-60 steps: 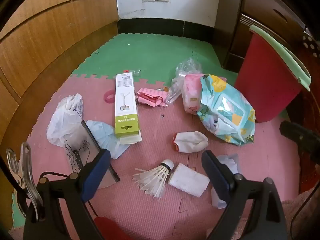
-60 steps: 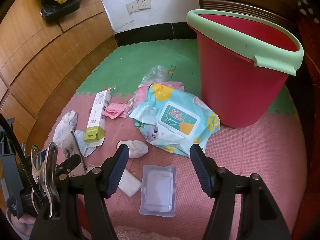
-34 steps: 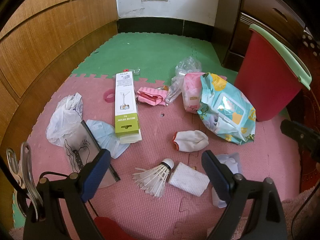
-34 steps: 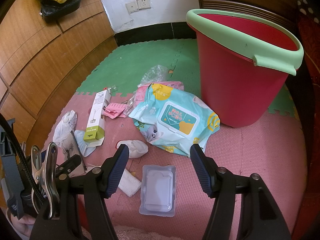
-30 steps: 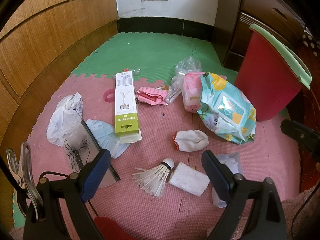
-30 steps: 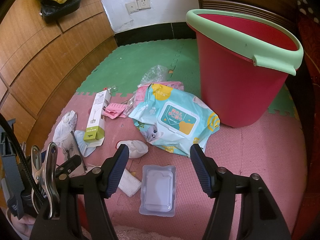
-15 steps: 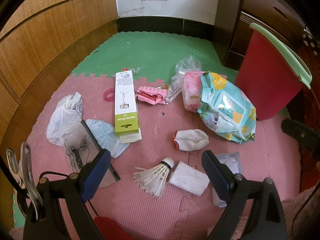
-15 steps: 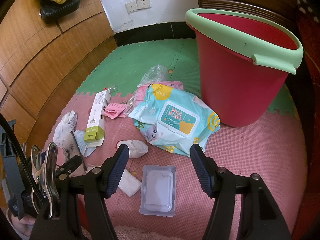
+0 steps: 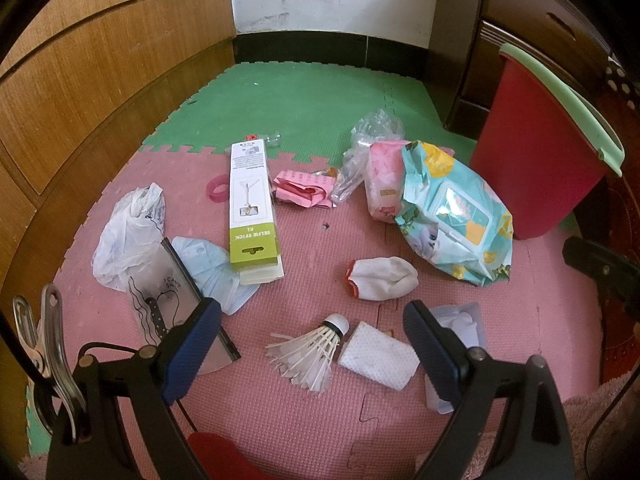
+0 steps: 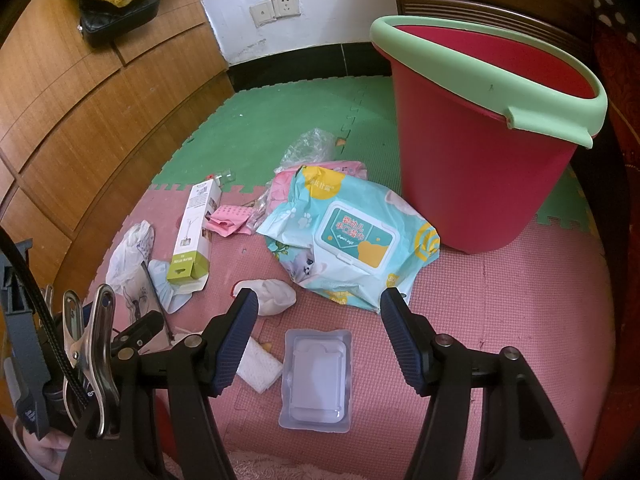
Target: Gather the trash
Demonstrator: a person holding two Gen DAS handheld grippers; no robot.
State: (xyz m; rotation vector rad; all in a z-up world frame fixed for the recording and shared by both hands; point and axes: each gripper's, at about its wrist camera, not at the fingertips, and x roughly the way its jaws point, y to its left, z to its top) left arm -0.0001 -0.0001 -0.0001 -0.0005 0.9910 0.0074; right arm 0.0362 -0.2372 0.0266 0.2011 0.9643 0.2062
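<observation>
Right gripper (image 10: 318,330) spread, empty, nearer clear plastic tray (image 10: 318,380) lying just below, long axis pointing ahead; left gripper (image 9: 310,344) spread over shuttlecock (image 9: 308,354); bucket (image 10: 480,152) beyond.

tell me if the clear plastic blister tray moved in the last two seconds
No. In the right wrist view the clear plastic blister tray lies where it did, flat on the pink foam mat, below the blue wet-wipes pack and between the open right gripper fingers.
</observation>
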